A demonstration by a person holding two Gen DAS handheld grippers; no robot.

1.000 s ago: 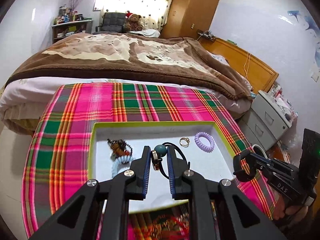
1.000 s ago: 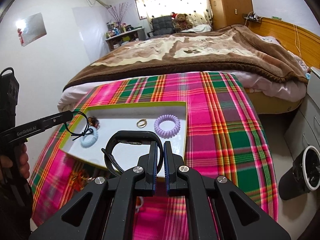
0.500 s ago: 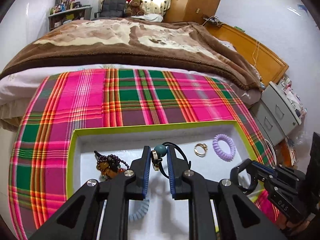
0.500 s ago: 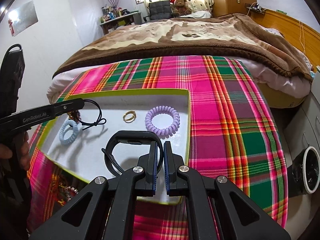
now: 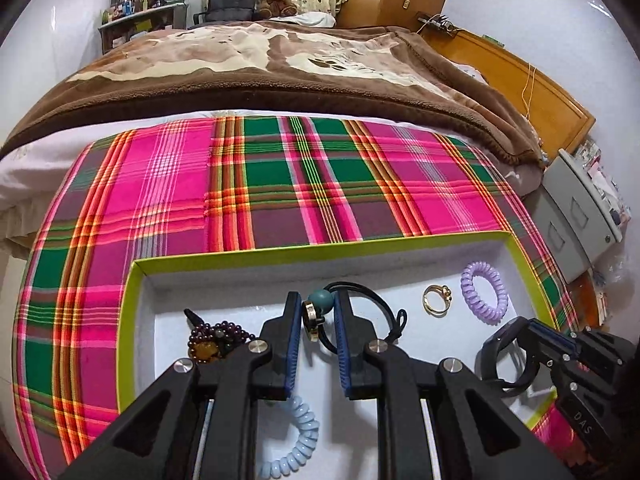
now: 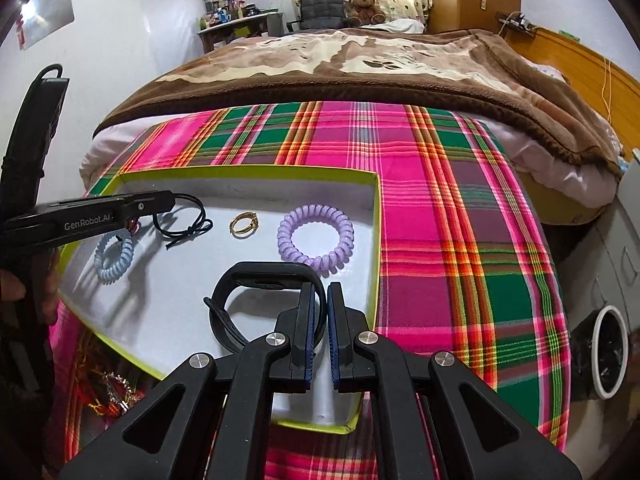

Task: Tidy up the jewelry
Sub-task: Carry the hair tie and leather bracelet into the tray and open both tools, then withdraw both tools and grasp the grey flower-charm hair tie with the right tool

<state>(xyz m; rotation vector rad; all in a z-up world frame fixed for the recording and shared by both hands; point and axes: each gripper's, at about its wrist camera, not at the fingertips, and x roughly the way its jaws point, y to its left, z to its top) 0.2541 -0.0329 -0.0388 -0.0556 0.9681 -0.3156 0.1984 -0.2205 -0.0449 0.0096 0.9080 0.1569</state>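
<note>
A white tray with a lime rim (image 5: 320, 251) (image 6: 248, 172) lies on the plaid cloth. My left gripper (image 5: 316, 320) is shut on a black cord bracelet with a teal bead (image 5: 321, 302), held low over the tray; its cord (image 6: 188, 220) hangs onto the tray floor. My right gripper (image 6: 319, 320) is shut on a black wristband (image 6: 256, 304) (image 5: 506, 360) over the tray's near right part. In the tray lie a purple coil hair tie (image 6: 316, 238) (image 5: 482, 292), a gold ring (image 6: 244, 223) (image 5: 436, 300), a light blue coil tie (image 6: 114, 256) (image 5: 292, 444) and a dark bead bracelet (image 5: 212, 342).
The plaid cloth (image 5: 280, 184) covers a table in front of a bed with a brown blanket (image 5: 260, 64). More jewelry (image 6: 108, 396) lies on the cloth left of the tray's near edge. A grey nightstand (image 5: 580, 216) and a bin (image 6: 608, 352) stand at the right.
Both grippers have moved forward and lower over the tray, each still holding its item. The black cord's end now rests on the tray floor.
</note>
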